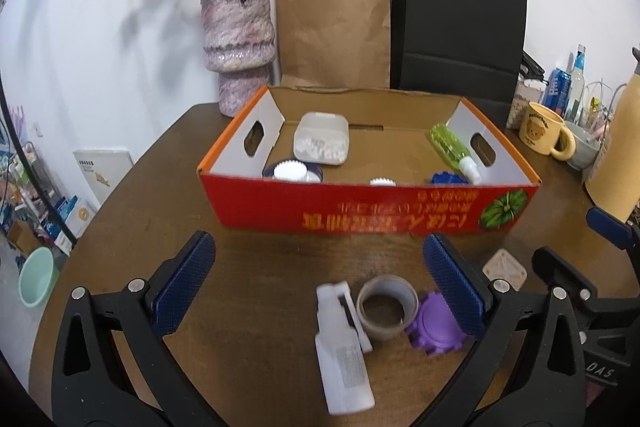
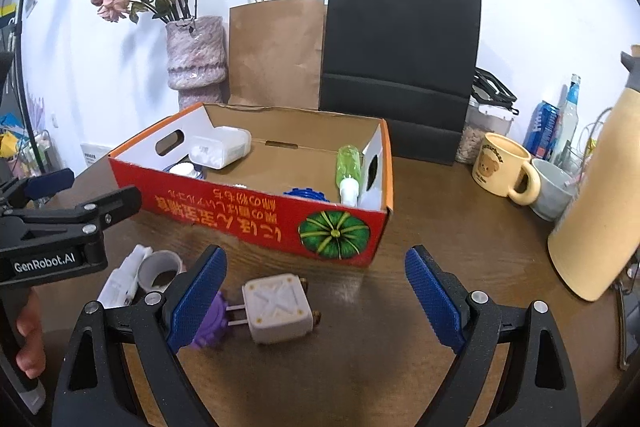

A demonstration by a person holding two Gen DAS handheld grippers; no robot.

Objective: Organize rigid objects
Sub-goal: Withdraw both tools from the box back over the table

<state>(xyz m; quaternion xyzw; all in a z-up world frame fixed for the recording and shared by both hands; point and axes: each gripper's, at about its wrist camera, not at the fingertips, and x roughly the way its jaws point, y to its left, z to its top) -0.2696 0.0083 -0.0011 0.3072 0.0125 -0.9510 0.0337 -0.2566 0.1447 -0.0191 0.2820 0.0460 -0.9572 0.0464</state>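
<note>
Over on the left, the left gripper (image 1: 316, 279) is hanging above the brown table (image 1: 248, 247) with its blue pads spread wide and nothing between them touching. Just under it a white spray bottle (image 1: 342, 351) is lying flat, a grey tape roll (image 1: 386, 307) is sitting against it, and a purple gear-shaped piece (image 1: 436, 331) is resting beside the roll.

Moving right, a white plug adapter (image 2: 278, 307) is lying on the table just beside the purple piece, in front of the right gripper (image 2: 316, 291), whose jaws are standing wide and gripping nothing.

Behind all this the red cardboard box (image 2: 256, 211) is sitting open, holding a white case (image 2: 220, 147), a green bottle (image 2: 348, 167) leaning in its right end, and a blue gear piece (image 2: 306, 195).

Farther right, a yellow bear mug (image 2: 500, 167) is standing near a tall cream flask (image 2: 596, 211).
</note>
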